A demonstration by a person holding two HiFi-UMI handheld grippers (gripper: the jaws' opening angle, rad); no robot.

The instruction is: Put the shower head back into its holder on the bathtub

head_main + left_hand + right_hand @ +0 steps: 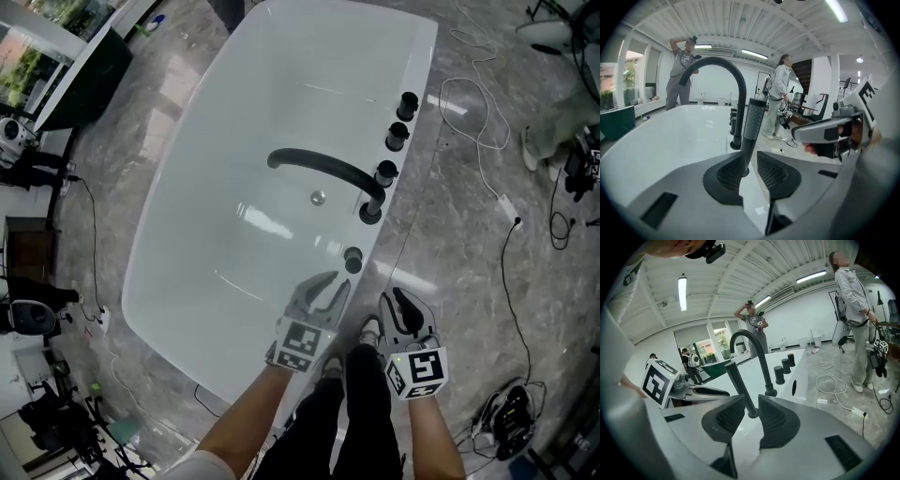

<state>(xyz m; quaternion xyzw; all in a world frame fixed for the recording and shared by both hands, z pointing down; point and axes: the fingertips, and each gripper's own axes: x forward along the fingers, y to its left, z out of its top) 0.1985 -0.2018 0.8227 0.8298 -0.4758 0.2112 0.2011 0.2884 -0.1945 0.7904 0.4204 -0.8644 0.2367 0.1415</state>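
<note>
The shower head [353, 260], a slim black rod, stands upright in its holder on the right rim of the white bathtub [234, 159]. My left gripper [330, 284] hovers just short of it, open. In the left gripper view the rod [753, 123] shows through the gap in front of my left gripper [750, 159], and neither pad presses on it. My right gripper [396, 305] is beside the tub, nearer to me, also open. From the right gripper view the rod [738, 385] leans beyond my right gripper [751, 404], untouched.
A curved black spout [323, 167] reaches over the tub, with three black knobs [397, 136] further along the rim. White and black cables [487, 159] lie on the marble floor at right. Two people [780, 93] stand beyond the tub.
</note>
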